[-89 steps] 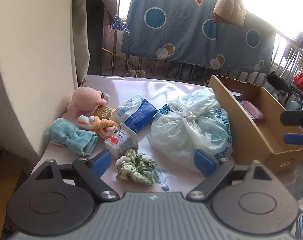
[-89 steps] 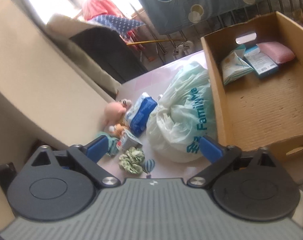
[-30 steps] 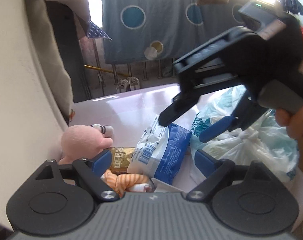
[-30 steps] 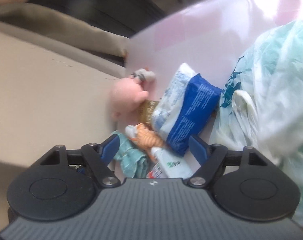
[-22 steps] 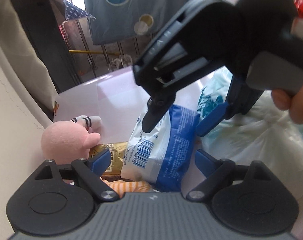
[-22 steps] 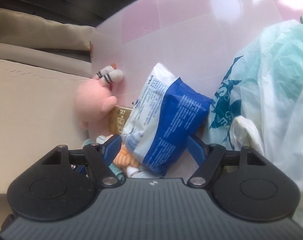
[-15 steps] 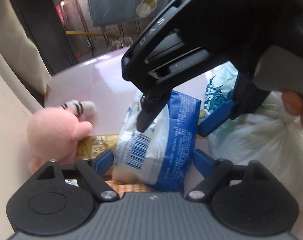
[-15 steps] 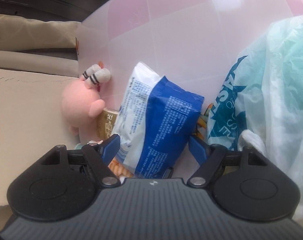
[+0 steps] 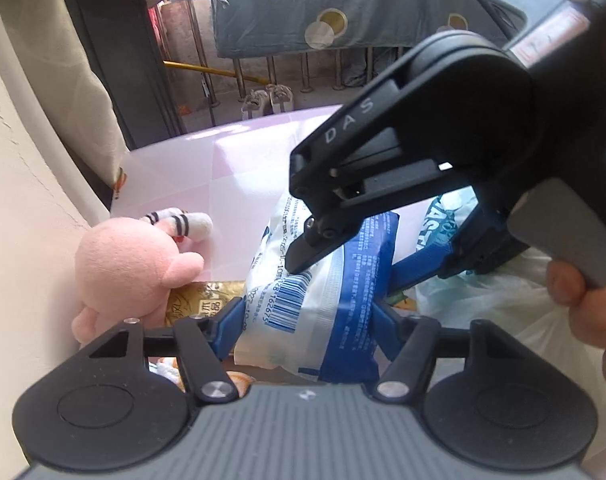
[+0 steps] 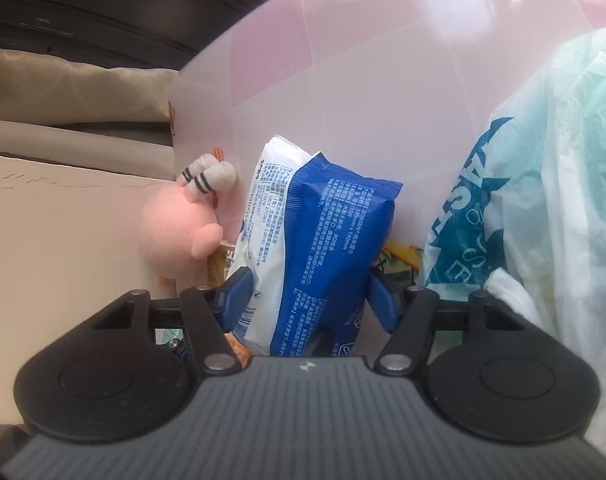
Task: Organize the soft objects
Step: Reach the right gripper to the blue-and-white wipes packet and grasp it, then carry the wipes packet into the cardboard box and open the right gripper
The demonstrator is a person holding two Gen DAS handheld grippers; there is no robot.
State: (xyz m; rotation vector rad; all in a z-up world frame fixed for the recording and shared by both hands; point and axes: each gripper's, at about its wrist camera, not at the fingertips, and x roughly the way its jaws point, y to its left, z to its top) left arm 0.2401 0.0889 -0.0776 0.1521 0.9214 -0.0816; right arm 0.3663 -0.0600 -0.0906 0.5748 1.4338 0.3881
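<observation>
A blue and white soft packet [image 9: 323, 300] lies on the pale pink table [image 9: 239, 168]; it also shows in the right wrist view [image 10: 315, 248]. My left gripper [image 9: 305, 320] has its blue pads against both sides of the packet's near end. My right gripper [image 10: 309, 300] has closed on the same packet from above; its black body fills the right of the left wrist view. A pink plush toy [image 9: 131, 268] lies left of the packet, also seen in the right wrist view [image 10: 175, 224].
A tied pale green plastic bag [image 10: 543, 184] lies right of the packet. A gold wrapper [image 9: 199, 300] sits under the plush. A beige wall [image 9: 23, 200] bounds the table's left side. A blue dotted sheet [image 9: 343, 0] hangs beyond the table's far edge.
Both grippers have moved in onto the blue and white packet and their jaws have narrowed from wide open until the pads press its sides.
</observation>
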